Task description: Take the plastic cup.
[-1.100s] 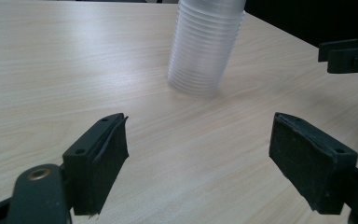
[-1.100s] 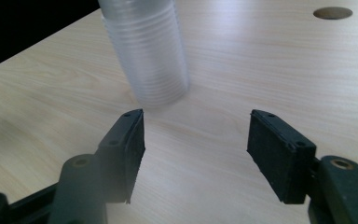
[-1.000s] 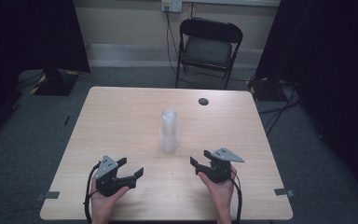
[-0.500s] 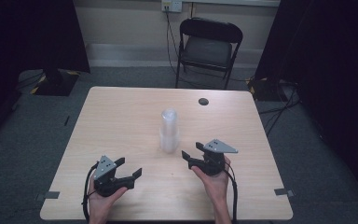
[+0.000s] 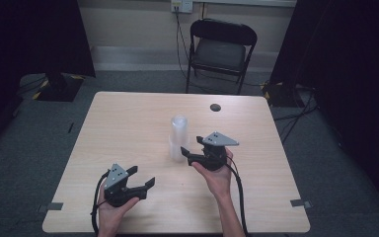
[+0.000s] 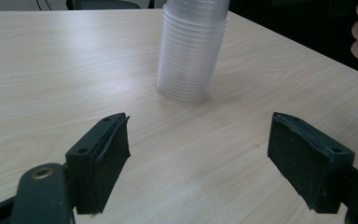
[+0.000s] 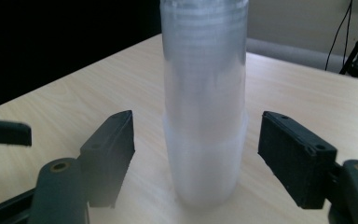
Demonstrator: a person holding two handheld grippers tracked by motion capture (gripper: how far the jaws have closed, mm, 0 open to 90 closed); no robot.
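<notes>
Between the right gripper (image 7: 196, 154), the blurred cup stack's (image 7: 205, 102) top is cropped.

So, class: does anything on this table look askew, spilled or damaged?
Nothing stands out. The stack of clear cups stands upright on the table, nothing spilled; the right gripper has open jaws either side of it.

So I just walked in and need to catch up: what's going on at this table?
A person is working a gripper in each hand at a wooden table. The right gripper is closing in on an upright stack of clear plastic cups; its jaws have just been opening and now flank the stack without pressing on it. The left gripper waits open near the table's front edge, holding nothing.
</notes>
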